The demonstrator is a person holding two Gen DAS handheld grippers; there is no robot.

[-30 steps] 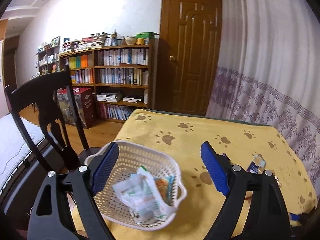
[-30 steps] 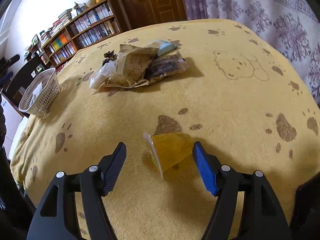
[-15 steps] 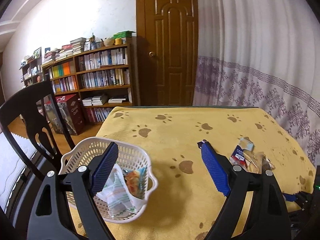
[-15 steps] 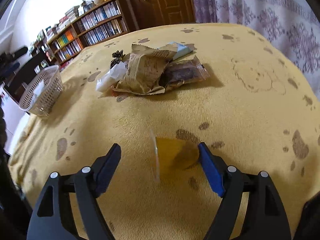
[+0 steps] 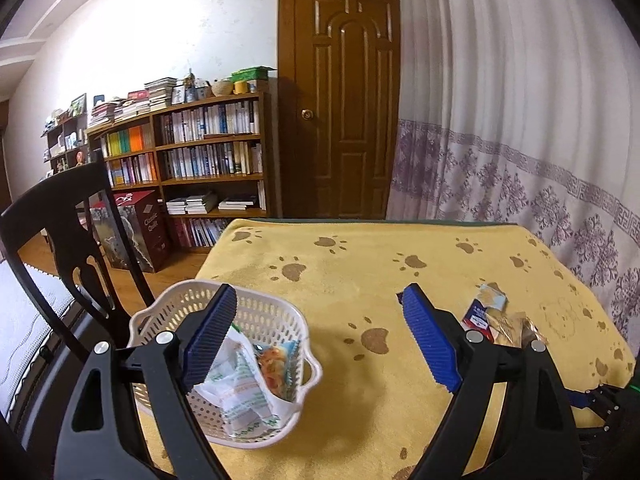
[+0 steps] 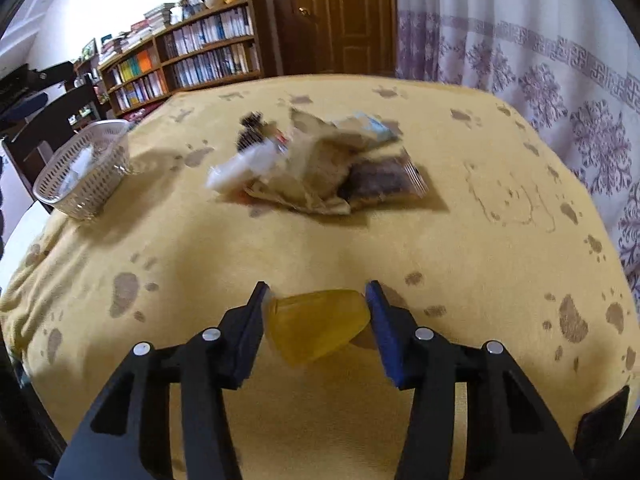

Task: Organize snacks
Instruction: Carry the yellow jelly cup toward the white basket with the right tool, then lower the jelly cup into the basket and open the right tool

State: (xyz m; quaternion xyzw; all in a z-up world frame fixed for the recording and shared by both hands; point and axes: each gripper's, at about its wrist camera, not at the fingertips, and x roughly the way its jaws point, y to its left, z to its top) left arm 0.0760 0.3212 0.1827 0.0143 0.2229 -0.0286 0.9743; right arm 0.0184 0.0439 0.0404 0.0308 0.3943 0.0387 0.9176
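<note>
Left black plastic two-finger gripper (image 5: pixel 316 332) showing ribbed blue pads (image 5: pixel 210 334), silver screw heads, triangular cut-outs in arms. Right black plastic two-finger gripper (image 6: pixel 316 312) carrying matching blue pads (image 6: pixel 384 332), silver screws.

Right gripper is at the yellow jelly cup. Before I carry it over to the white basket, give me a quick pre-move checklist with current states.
1. Small translucent yellow jelly cup sits between the right gripper jaws: ok.
2. Grip firm: cannot tell; both pads appear to touch the cup, but the frame is blurred.
3. Cup clear of the yellow paw-print cloth: cannot tell.
4. White perforated plastic basket has room: ok, a few packets lie low inside.
5. Left gripper free: ok, jaws wide open, holding nothing, but hovering beside the basket, possibly in the way.
6. Path clear: not ok, the pile of loose snack packets lies on the cloth towards the basket; go over or around it.
</note>
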